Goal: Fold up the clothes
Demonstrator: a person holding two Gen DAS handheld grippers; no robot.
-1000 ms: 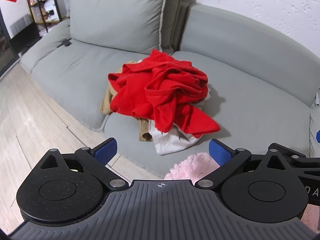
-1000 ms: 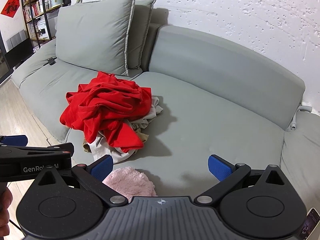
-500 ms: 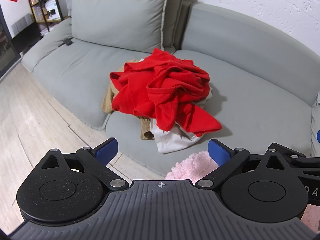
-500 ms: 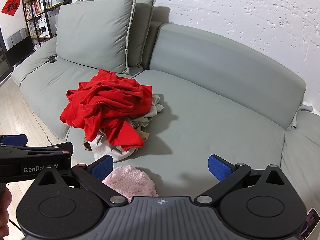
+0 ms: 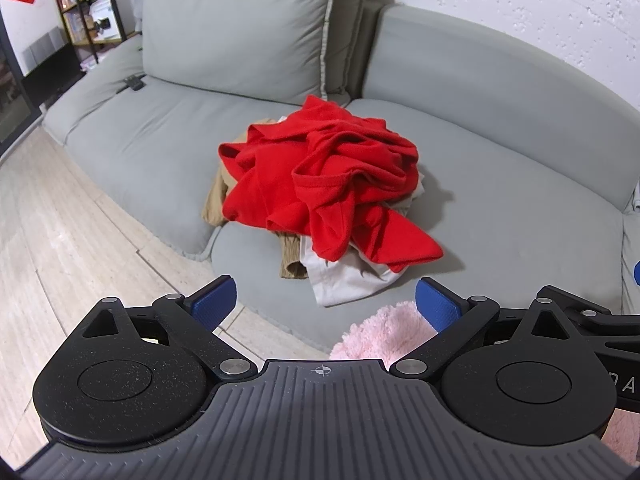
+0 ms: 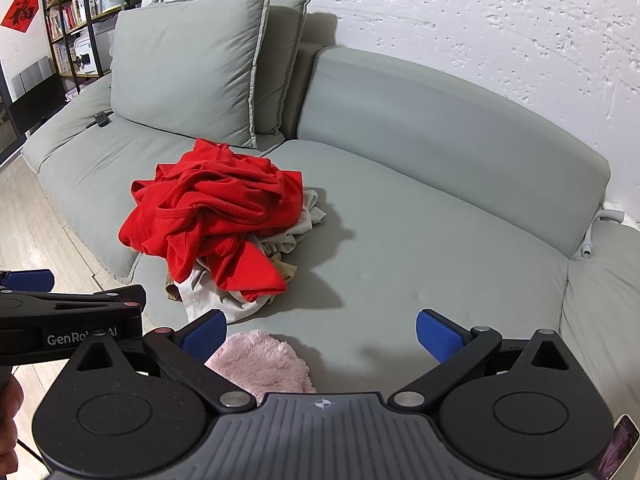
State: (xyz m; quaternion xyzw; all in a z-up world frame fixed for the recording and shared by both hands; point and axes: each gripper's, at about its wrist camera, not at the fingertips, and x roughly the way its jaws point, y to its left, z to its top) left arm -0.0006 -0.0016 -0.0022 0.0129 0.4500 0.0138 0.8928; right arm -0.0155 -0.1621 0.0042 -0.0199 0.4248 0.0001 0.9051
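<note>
both grippers spread wide, holding nothing: left gripper [image 5: 325, 300], right gripper [image 6: 322, 330]. crumpled clothes pile, red shirt [image 5: 332, 184] on top of white [image 5: 348, 280] and tan [image 5: 216, 200] pieces, lies unfolded on sofa [image 6: 400, 240] ahead of both, nearer the left gripper. looks like approach; next needs a grab on a red edge. vs earlier: views crept slightly closer, pile unchanged.

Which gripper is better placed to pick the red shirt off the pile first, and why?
Probably the left gripper: it is open and the red shirt lies straight ahead of it. From the right gripper, also open, the pile sits off to the left.
</note>
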